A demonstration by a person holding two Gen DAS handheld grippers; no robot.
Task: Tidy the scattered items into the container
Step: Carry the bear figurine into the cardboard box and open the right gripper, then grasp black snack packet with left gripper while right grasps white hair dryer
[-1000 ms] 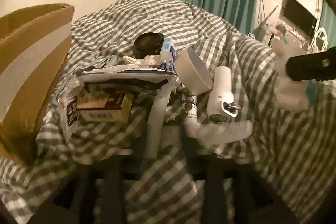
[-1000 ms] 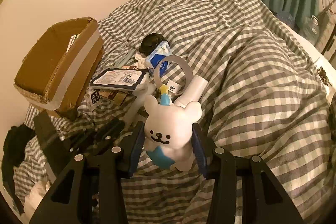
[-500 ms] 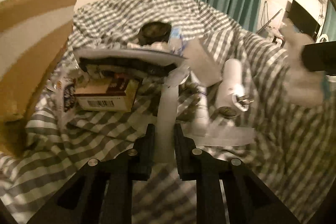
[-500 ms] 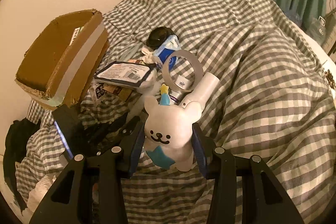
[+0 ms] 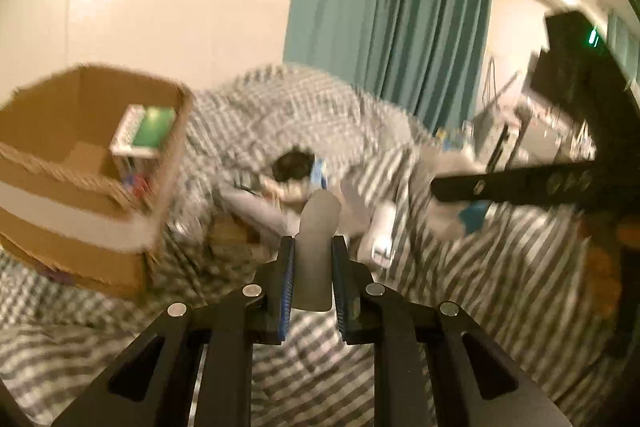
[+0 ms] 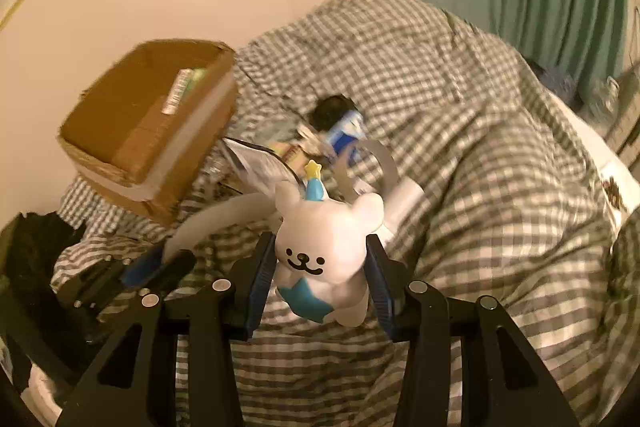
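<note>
My left gripper (image 5: 313,251) is shut on a white tube (image 5: 316,247) and holds it above the checked bedspread; it also shows in the right wrist view (image 6: 160,263) with the tube (image 6: 224,215) sticking out. My right gripper (image 6: 320,247) is shut on a white bear toy (image 6: 324,243) with a blue hat, held in the air. The open cardboard box (image 5: 80,163) stands at the left on the bed (image 6: 144,131) and holds a green and white packet (image 5: 144,131). The remaining pile (image 6: 320,147) lies right of the box.
The pile includes a black round lid (image 6: 332,107), a blue and white tube (image 6: 346,131), a roll of tape (image 6: 368,163), a white cylinder (image 6: 400,203) and a flat packet (image 6: 256,159). Teal curtains (image 5: 384,27) hang behind. The right gripper's arm (image 5: 520,183) crosses the left view.
My left gripper closed on the white tube and lifted it off the bed, rising so the box's inside shows. My right gripper moved slightly up and left with the bear.
</note>
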